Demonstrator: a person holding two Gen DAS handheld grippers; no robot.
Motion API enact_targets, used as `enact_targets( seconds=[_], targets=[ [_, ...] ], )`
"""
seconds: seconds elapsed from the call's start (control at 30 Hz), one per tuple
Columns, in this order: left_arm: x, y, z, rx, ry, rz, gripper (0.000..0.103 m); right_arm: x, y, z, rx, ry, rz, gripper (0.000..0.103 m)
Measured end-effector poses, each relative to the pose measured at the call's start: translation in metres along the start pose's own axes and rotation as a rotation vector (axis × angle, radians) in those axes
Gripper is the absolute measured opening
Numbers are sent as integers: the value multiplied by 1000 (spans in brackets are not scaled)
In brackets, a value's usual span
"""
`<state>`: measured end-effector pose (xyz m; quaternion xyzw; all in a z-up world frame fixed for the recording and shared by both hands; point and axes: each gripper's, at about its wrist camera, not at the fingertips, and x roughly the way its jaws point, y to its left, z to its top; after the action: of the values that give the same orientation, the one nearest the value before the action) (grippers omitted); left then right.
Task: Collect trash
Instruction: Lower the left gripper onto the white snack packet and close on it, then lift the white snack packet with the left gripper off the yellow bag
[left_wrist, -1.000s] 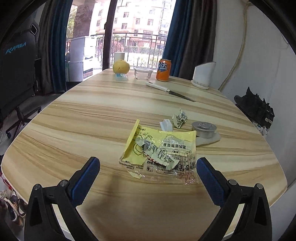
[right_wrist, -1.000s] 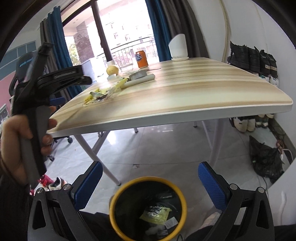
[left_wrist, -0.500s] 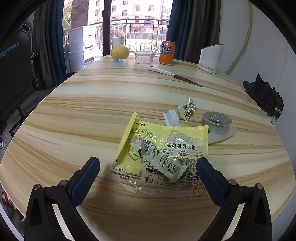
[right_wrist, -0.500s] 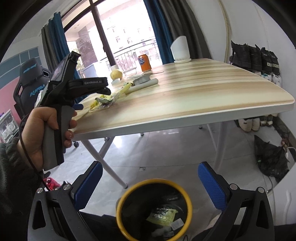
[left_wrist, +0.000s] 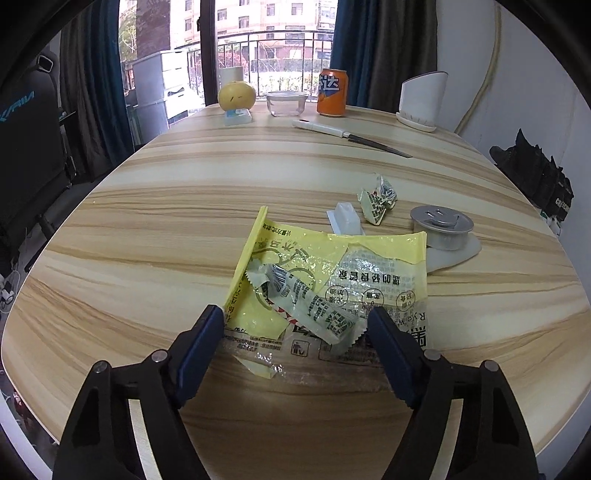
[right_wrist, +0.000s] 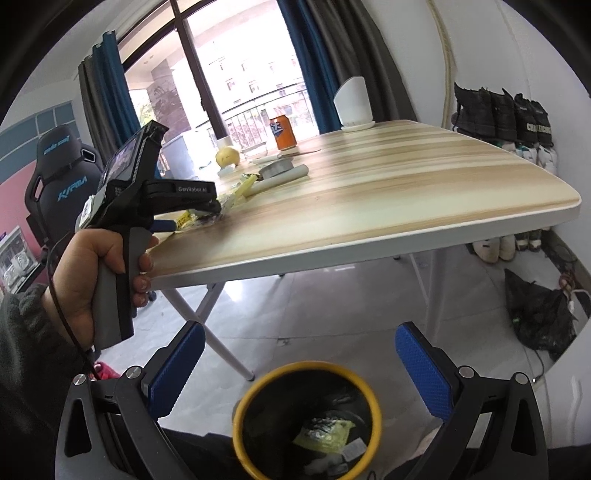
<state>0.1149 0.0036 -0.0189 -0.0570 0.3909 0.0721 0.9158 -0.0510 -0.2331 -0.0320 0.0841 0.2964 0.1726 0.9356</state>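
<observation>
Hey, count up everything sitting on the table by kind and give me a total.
Wrappers: 3 (big yellow bag, small wrapper, crumpled wrapper)
White plastic pieces: 3
Metal tin: 1
Soda can: 1
Knife: 1
Glass bowl: 1
Fruit: 1
White holder: 1
Total: 12

Both grippers: black frames, silver screws, blue textured pads (right_wrist: 424, 369). Left gripper (left_wrist: 295, 332) has a grey handle, white "GenRobot.AI" lettering, rear screen. Bare hand (right_wrist: 92, 280), dark knit sleeve, thin black cable at wrist.

The wooden table (left_wrist: 147, 229) carries wrappers (left_wrist: 332, 280), a knife (left_wrist: 347, 134), a can (left_wrist: 331, 93), a bowl (left_wrist: 286, 103) and a pear (left_wrist: 236, 95)
</observation>
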Motion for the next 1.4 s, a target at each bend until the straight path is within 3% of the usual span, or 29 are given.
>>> enact_targets(
  seconds=[0.13, 0.27, 0.37, 0.67, 1.07, 1.23, 1.3, 1.37, 1.4],
  targets=[
    [-2, -1, 0, 9, -4, -5, 63, -1, 2, 17, -13, -14, -13, 103],
    [-3, 1, 2, 16, -10, 0, 32, 2, 5, 45, -39, -21, -23, 103],
    [-3, 2, 4, 24, -8, -4, 15, 4, 7, 65, -52, -46, -27, 103],
    [-7, 11, 6, 20, -29, -31, 6, 17, 15, 102, -88, -81, -49, 103],
    [-19, 13, 19, 21, -83, -89, 5, 31, 17, 100, -99, -46, -56, 103],
    [-8, 8, 21, 14, -48, -77, 8, 31, 16, 101, -94, -48, -49, 103],
    [-4, 3, 19, 25, -43, -57, 20, 30, 15, 102, -98, -54, -50, 103],
    [-4, -1, 18, 28, -52, -53, 55, 29, 13, 103, -100, -57, -52, 103],
    [-4, -2, 17, 25, -62, -57, 61, 29, 12, 103, -100, -57, -52, 103]
  ],
)
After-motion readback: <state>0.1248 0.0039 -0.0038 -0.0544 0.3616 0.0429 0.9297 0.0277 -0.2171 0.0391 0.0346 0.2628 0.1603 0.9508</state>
